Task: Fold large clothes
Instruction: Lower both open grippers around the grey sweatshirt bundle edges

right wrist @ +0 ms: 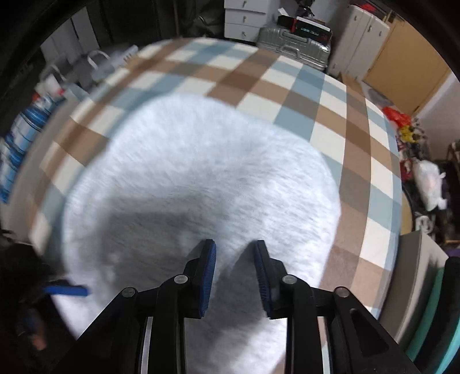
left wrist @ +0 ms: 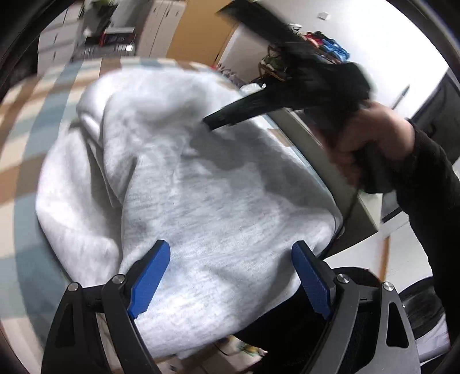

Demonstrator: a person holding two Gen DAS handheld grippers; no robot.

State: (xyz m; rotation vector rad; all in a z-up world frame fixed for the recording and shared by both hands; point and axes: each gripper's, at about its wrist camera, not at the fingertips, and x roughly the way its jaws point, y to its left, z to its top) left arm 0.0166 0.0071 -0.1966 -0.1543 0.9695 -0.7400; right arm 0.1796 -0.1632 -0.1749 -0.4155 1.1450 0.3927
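Observation:
A light grey sweatshirt [left wrist: 201, 178] lies bunched and partly folded on a table covered by a checked cloth [left wrist: 23, 120]. My left gripper [left wrist: 231, 244] hovers over its near part, blue pads wide apart, open, with nothing between them. In the right wrist view the same sweatshirt [right wrist: 201, 161] fills the middle. My right gripper [right wrist: 235, 243] points steeply down at it, jaws a little apart with only cloth showing below the gap, open. A hand in a dark sleeve [left wrist: 382, 143] carries the right gripper [left wrist: 218, 119] over the garment's far right side. The picture is blurred.
The checked cloth [right wrist: 287, 86] ends at the table's edge [right wrist: 402, 230] on the right. Beyond the far side stand a silver suitcase [right wrist: 296, 46], white drawers [right wrist: 244, 20] and cardboard [right wrist: 402, 51]. Bags [right wrist: 95, 66] crowd the left, colourful clutter [right wrist: 402, 126] the right.

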